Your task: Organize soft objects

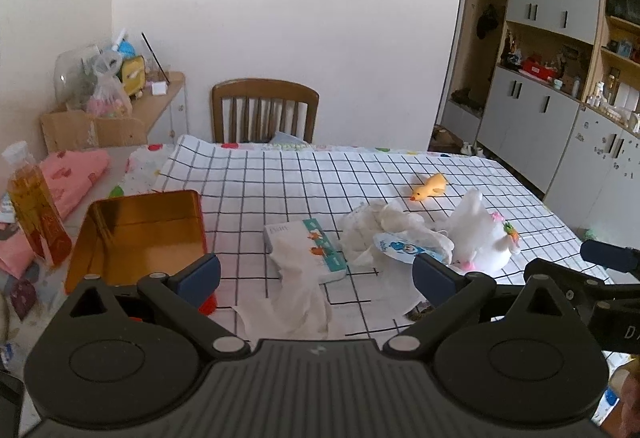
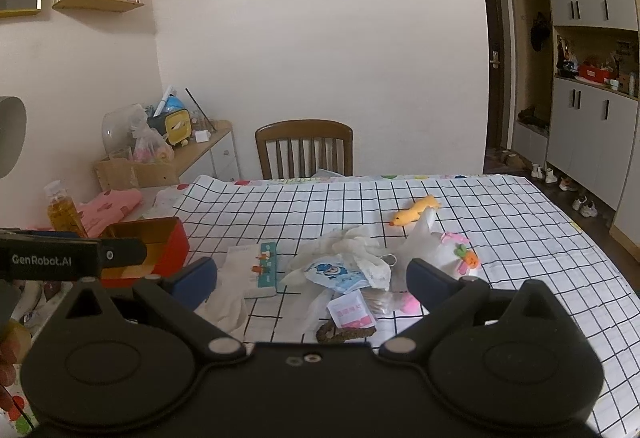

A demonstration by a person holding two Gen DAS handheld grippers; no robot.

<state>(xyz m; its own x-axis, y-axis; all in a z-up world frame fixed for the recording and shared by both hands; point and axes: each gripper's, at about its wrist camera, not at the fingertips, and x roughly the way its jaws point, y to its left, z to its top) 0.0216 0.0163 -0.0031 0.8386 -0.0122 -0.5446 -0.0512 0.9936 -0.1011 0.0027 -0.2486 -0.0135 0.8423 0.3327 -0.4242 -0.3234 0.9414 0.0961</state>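
A pile of soft things lies mid-table on the checked cloth: a tissue pack (image 1: 306, 250) (image 2: 260, 270) with a tissue (image 1: 304, 302) pulled out, crumpled white gloves (image 1: 380, 230) (image 2: 352, 246), a blue-printed face mask (image 1: 404, 248) (image 2: 336, 274), a white plush toy (image 1: 484, 238) (image 2: 436, 250) and a yellow duck (image 1: 430, 188) (image 2: 414, 212). An open gold-lined red tin (image 1: 140, 234) (image 2: 152, 246) stands at the left. My left gripper (image 1: 316, 278) is open and empty above the tissue pack. My right gripper (image 2: 312, 282) is open and empty above the mask.
A pink sachet (image 2: 352, 312) and a brown ring (image 2: 344, 334) lie near the front. An oil bottle (image 1: 34, 206) and pink cloth (image 1: 76, 174) sit at the left. A wooden chair (image 1: 264, 110) stands behind the table; cabinets (image 1: 552, 78) line the right wall.
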